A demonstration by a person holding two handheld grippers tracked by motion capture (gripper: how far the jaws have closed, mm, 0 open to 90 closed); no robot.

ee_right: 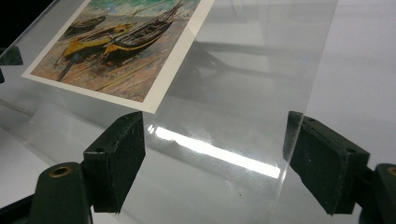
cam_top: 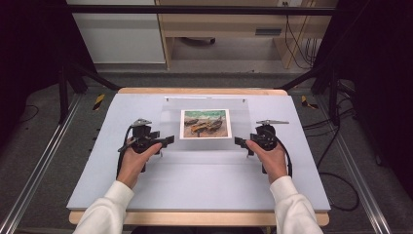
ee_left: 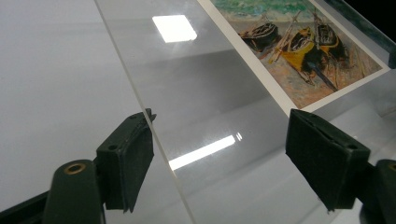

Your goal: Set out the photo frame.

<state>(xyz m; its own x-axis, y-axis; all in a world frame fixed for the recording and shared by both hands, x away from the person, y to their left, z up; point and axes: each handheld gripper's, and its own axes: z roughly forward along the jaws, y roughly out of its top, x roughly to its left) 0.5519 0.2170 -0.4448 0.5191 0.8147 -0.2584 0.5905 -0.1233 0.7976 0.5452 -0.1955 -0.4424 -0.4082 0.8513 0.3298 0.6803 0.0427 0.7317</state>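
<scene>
We are holding the left gripper [cam_top: 168, 141] and the right gripper [cam_top: 239, 142] at opposite side edges of the clear sheet [cam_top: 204, 146], both with jaws spread, pinching nothing. In the left gripper view the sheet edge [ee_left: 154, 135] is sitting just off one pad. The sheet is lying flat on the grey table [cam_top: 195, 180], with the boat picture [cam_top: 205, 124] farther back. We judge we are lining up; next we need both pads closing squarely on the edges.
</scene>
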